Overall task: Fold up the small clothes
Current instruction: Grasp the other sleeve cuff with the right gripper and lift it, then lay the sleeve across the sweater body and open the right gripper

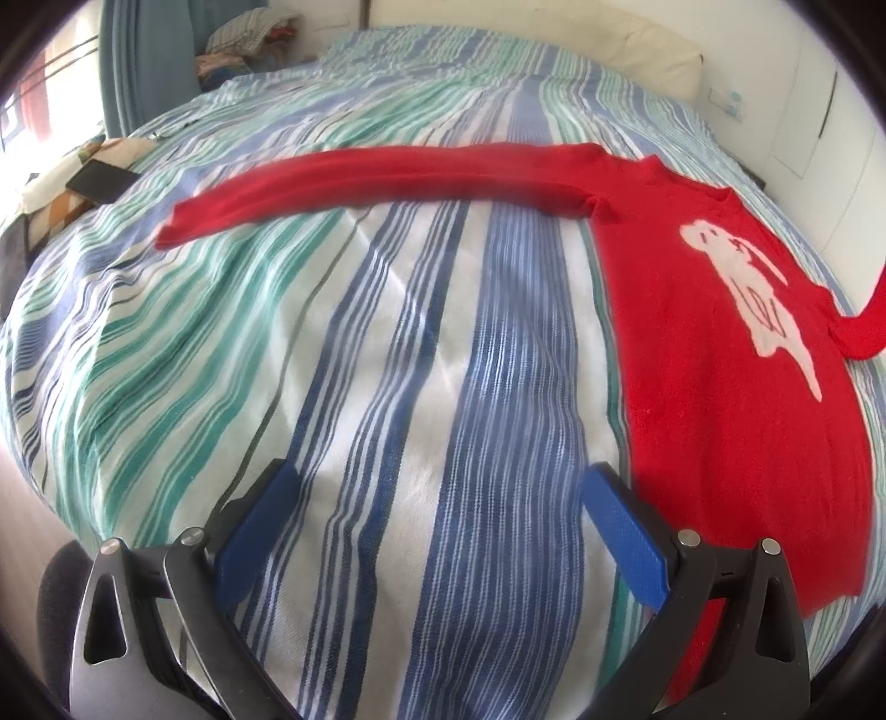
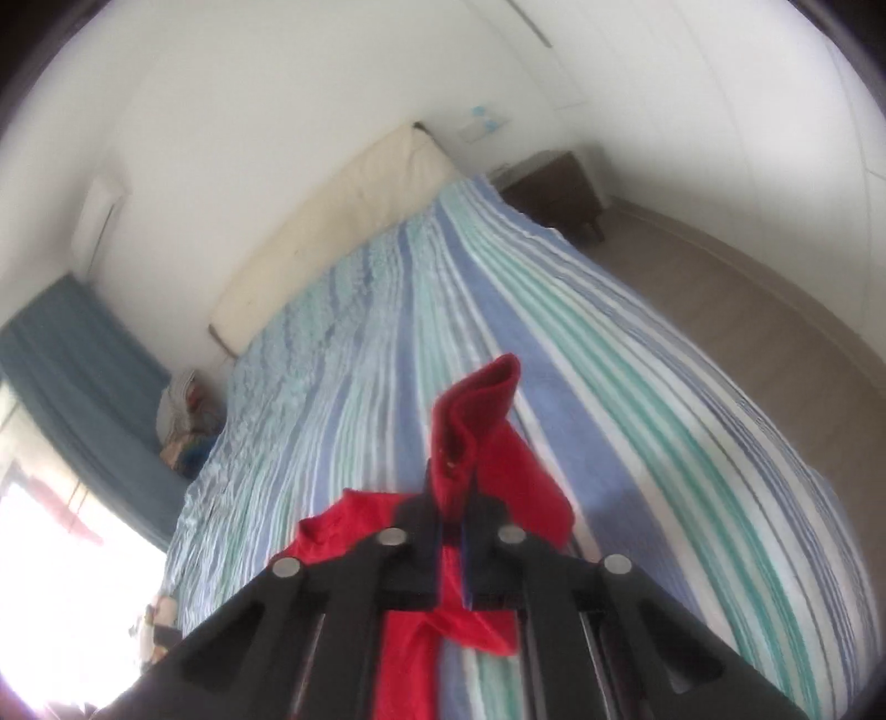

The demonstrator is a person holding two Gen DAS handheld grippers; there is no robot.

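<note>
A red sweater [image 1: 720, 343] with a pale animal figure on its front lies flat on the striped bedspread [image 1: 387, 360], at the right of the left wrist view. One long sleeve [image 1: 376, 183] stretches left across the bed. My left gripper [image 1: 443, 498] hovers open above bare bedspread, left of the sweater's hem, nothing between its blue pads [image 1: 626, 537]. At the right edge the other sleeve [image 1: 864, 327] rises off the bed. In the right wrist view my right gripper [image 2: 454, 493] is shut on that sleeve's cuff [image 2: 476, 421], lifted above the bed with red cloth hanging below.
A cream headboard cushion [image 2: 332, 232] runs along the wall at the bed's head. A dark nightstand [image 2: 559, 188] stands beside it. A dark phone [image 1: 99, 180] and clothes lie at the bed's left edge, with a pile of laundry [image 1: 249, 39] by a blue curtain [image 1: 144, 61].
</note>
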